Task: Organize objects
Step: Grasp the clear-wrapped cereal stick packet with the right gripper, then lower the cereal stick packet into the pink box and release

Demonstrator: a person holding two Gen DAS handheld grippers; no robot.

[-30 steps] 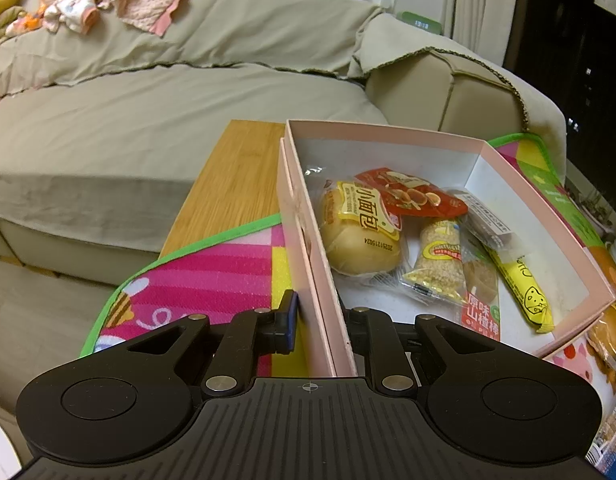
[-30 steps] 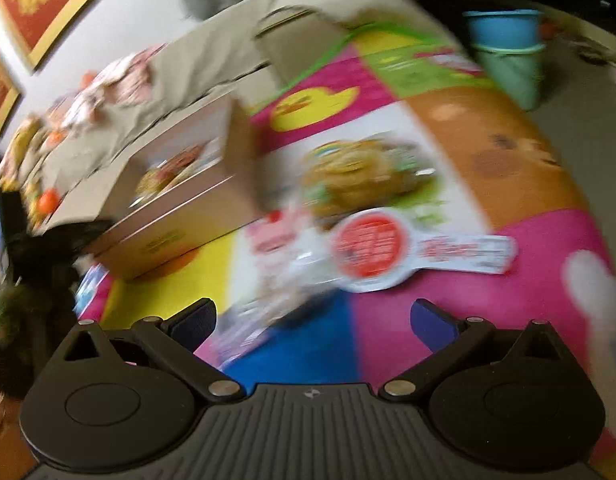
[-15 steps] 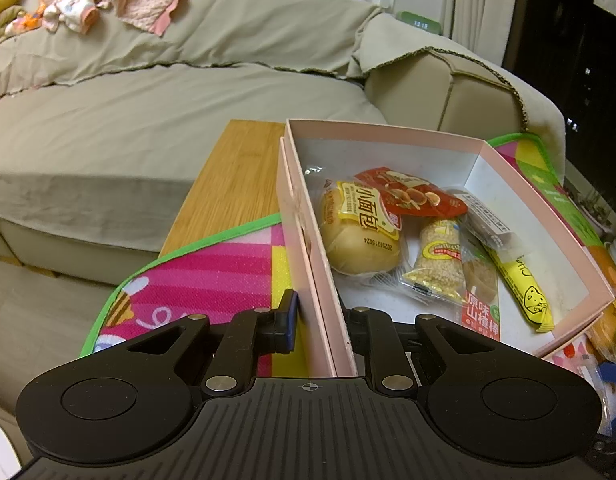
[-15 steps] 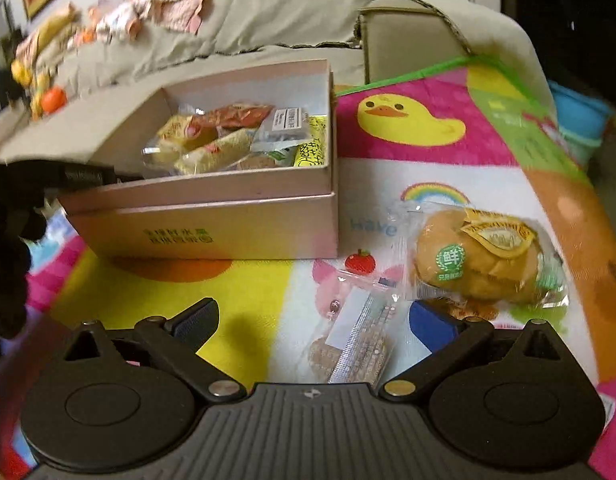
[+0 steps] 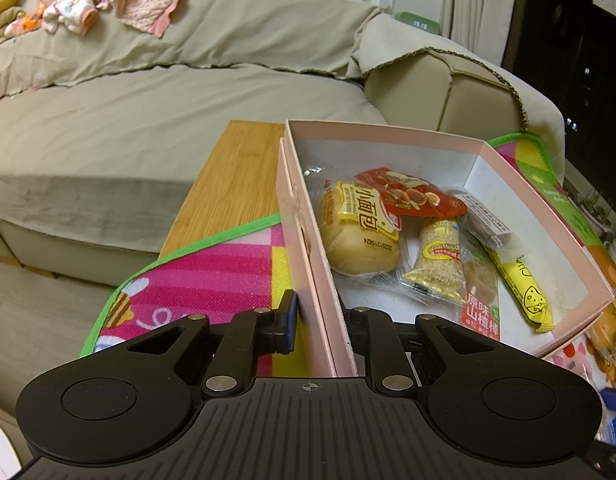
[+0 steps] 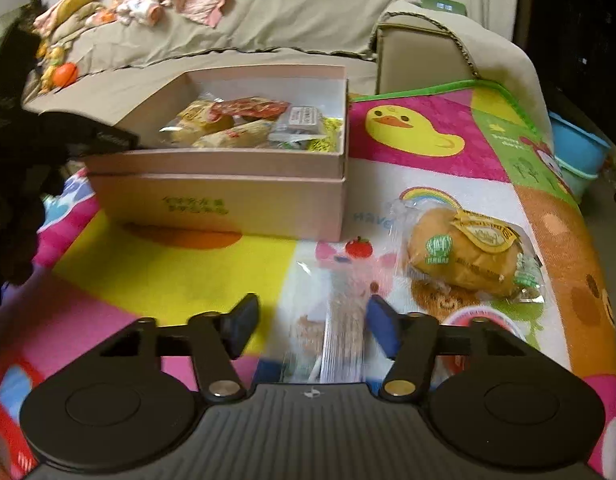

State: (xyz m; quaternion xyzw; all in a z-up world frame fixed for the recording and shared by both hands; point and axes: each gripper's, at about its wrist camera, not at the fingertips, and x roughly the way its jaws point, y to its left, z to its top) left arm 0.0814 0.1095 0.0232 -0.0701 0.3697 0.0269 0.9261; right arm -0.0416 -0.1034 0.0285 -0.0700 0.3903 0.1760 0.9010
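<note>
A pink cardboard box (image 5: pixel 508 168) (image 6: pixel 236 204) stands on the colourful play mat and holds several wrapped snacks: a bun (image 5: pixel 358 236), a red packet (image 5: pixel 408 196), a sesame bar (image 5: pixel 438 264) and a yellow stick (image 5: pixel 522 284). My left gripper (image 5: pixel 320 320) is shut on the box's near wall, one finger outside, one inside. My right gripper (image 6: pixel 310 330) is open, its fingers on either side of a clear-wrapped biscuit packet (image 6: pixel 340 336) lying on the mat. A wrapped bun (image 6: pixel 468 256) lies to the right of it.
A beige covered sofa (image 5: pixel 168 112) with clothes on its back stands behind the table. A bare wooden table strip (image 5: pixel 236 176) shows left of the box. A round red-lidded packet (image 6: pixel 484 320) lies by the right finger. A blue bucket (image 6: pixel 580 152) stands at the far right.
My right gripper swung from the red-lidded packet toward the box, dropped over the biscuit packet, and its fingers have narrowed around it. My left gripper has stayed on the box wall.
</note>
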